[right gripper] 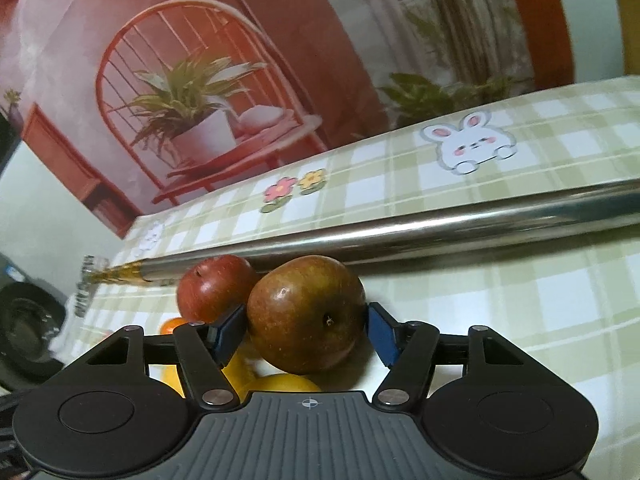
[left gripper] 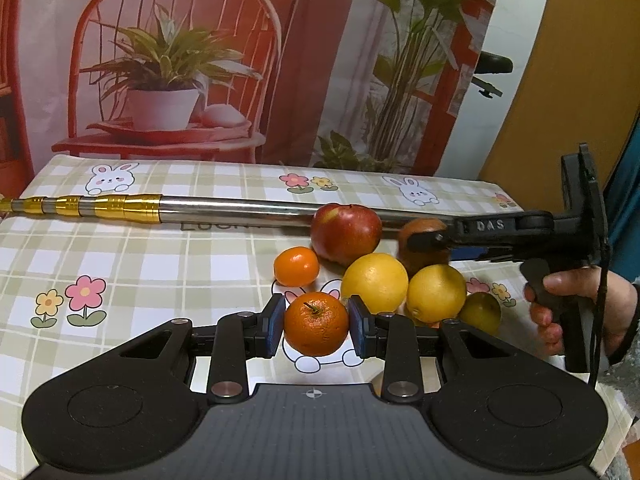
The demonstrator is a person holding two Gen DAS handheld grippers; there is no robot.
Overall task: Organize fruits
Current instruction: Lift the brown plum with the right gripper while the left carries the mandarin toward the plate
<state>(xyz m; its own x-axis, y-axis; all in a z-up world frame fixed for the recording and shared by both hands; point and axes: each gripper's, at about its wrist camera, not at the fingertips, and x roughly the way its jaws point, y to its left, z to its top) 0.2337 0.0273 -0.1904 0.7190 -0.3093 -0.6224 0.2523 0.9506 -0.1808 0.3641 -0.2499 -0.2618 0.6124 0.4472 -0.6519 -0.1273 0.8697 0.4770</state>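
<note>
Left wrist view: left gripper (left gripper: 316, 326) clamps orange (left gripper: 316, 323) at lower centre, pads touching both sides. Just beyond, right of centre: two yellow citrus (left gripper: 376, 282), small tangerine (left gripper: 296, 267), red apple (left gripper: 346, 233). Metal pole (left gripper: 224, 209) crosses checked tablecloth (left gripper: 120, 264) behind. Right wrist view: right gripper (right gripper: 306, 328) grips brownish apple (right gripper: 306, 314) at centre frame; red apple (right gripper: 212, 288) just left, behind it.

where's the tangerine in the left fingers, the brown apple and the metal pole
tangerine (left gripper: 316, 323): left wrist view, middle of its peel
brown apple (right gripper: 306, 314): right wrist view, centre of its skin
metal pole (left gripper: 236, 209): left wrist view, silver shaft
</note>
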